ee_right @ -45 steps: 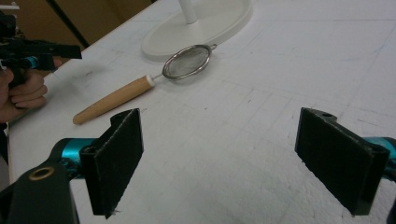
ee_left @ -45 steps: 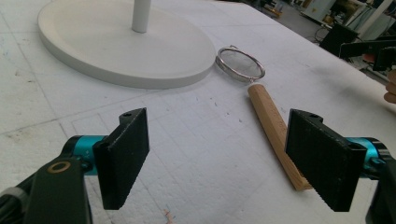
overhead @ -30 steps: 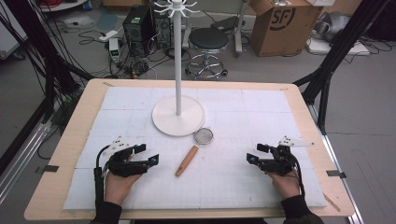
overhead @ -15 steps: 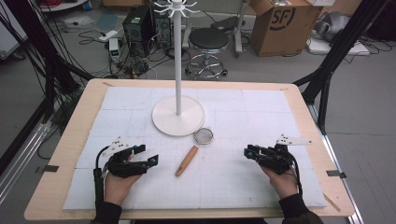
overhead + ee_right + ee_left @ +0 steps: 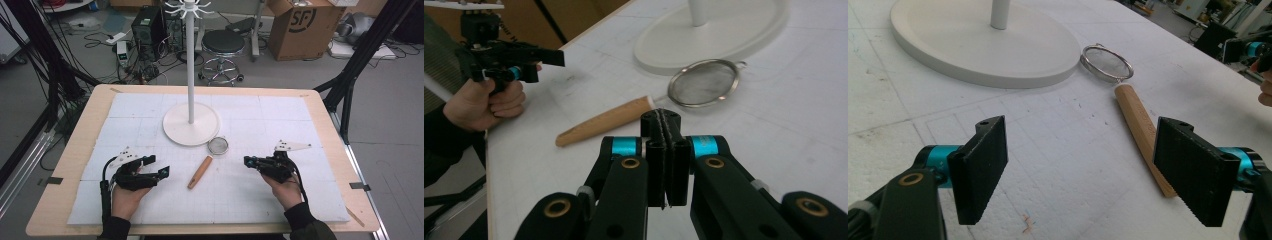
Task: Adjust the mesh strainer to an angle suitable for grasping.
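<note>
I hold my left gripper [image 5: 159,167] low over the white mat [image 5: 310,200], its jaws spread wide with nothing between them; in the left gripper view the two black pads [image 5: 982,167] stand far apart and bare mat shows in the gap. My right gripper [image 5: 248,161] is clenched on nothing: in the right gripper view its two jaws press flat together (only a thin seam shows between them) and no object sits in them. Both grippers point inward toward each other, well apart, and between them lies the small strainer with its wooden handle [image 5: 199,172]. The handle lies flat on the mat, just ahead of my left gripper's tip and off toward its right jaw; in the left gripper view it runs past the right pad, partly hidden behind it. The strainer's round mesh bowl [image 5: 218,146] rests at the handle's far end, rim down or up I cannot tell, and it lies just beside the edge of the white round base [image 5: 175,131] of the stand. From my right gripper, the mesh bowl is straight ahead and a little to the right, with the handle [image 5: 606,121] slanting away to the left toward my other hand [image 5: 481,106]. The stand's thin white pole [image 5: 189,70] rises upright from the middle of the base, beyond both grippers, with short hooks [image 5: 188,7] at its top. My hands grip the two tools from the near edge of the wooden table [image 5: 80,130].
</note>
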Tool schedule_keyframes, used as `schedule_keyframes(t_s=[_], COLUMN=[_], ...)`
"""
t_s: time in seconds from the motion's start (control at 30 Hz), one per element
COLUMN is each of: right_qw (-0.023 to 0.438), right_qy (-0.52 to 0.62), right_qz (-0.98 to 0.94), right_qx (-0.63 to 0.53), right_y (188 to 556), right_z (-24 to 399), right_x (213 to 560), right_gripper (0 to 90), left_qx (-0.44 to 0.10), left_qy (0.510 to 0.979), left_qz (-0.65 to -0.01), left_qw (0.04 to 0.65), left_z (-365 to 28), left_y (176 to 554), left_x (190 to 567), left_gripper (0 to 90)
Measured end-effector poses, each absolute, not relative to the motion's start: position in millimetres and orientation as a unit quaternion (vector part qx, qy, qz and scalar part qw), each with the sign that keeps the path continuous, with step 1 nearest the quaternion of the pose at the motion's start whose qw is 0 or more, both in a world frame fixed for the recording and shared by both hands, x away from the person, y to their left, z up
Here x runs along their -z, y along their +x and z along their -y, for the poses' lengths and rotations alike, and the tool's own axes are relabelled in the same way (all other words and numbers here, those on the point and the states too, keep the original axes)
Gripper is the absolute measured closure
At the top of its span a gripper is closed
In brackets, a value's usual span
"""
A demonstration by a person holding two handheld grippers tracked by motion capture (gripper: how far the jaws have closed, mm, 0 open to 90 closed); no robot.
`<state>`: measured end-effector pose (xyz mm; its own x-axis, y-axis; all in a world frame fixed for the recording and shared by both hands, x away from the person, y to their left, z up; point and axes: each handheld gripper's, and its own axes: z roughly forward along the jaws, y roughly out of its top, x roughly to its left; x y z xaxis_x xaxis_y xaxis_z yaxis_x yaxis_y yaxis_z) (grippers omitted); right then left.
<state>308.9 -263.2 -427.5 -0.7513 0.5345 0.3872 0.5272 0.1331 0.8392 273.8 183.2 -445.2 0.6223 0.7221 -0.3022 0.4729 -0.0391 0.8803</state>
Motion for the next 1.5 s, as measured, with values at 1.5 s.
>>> schedule_keyframes(t_s=[1.5], right_qw=[-0.082], right_qy=[0.381], right_qz=[-0.816], right_qx=[-0.427], right_y=[394], right_z=[133], right_x=[452], right_gripper=[89.7], left_qx=[-0.106], left_qy=[0.708], left_qz=[-0.414], left_qw=[0.562], left_z=[-183], left_y=[272], left_x=[445], left_gripper=[22.4])
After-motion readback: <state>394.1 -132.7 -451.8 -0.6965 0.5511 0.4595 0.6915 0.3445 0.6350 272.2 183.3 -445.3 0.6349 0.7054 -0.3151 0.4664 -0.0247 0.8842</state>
